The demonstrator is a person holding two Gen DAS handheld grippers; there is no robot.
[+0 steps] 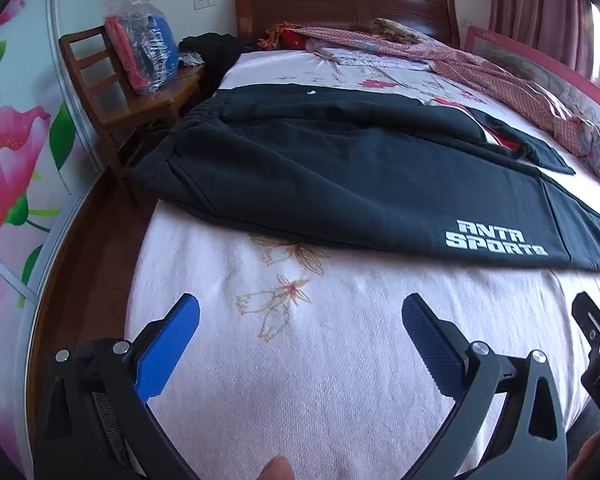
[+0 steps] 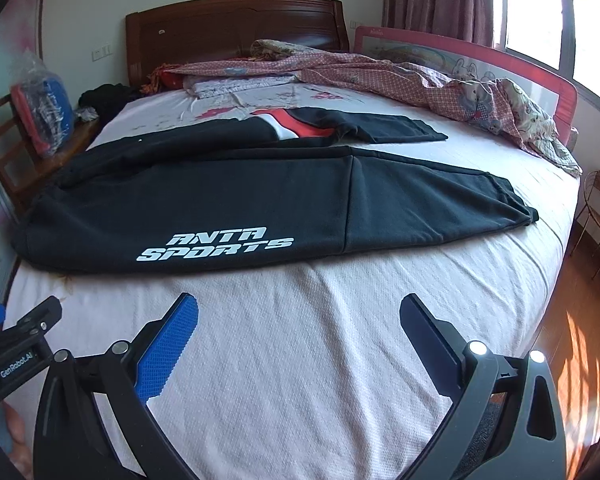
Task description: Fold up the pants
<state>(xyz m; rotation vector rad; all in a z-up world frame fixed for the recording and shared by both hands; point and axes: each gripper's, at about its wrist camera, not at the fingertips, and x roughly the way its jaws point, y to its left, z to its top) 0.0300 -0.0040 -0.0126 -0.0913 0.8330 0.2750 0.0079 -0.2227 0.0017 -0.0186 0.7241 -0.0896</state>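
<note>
Black pants lie flat across the bed, sideways to both cameras: waistband at the left by the bed's edge, cuffs at the right. Near leg carries white "ANTA SPORTS" lettering. Far leg angles away, with a red and white patch showing where the two legs split. Legs not stacked, so no fold is made yet, by the look of it.

Left gripper hangs over bare bedsheet, near side of the pants, fingers spread as wide as they go, nothing between them. Right gripper is the same: wide apart, empty, over bare sheet just short of the near leg's edge. The two sit side by side; each shows at the edge of the other's view. Neither touches the cloth.

Step in hand, as I read it: the approach before the first grasp. The likely next move is to bring one leg over the other, lengthwise. That calls for reaching forward and down to the fabric, left gripper toward the waistband end, right toward the cuff end, pinching one layer's edge only.

Risk: thick fleece-like cloth may bunch, or both layers get caught.

Clutter beyond: rumpled checked quilt at far right, wooden headboard, chair with a plastic bag off the left side.
</note>
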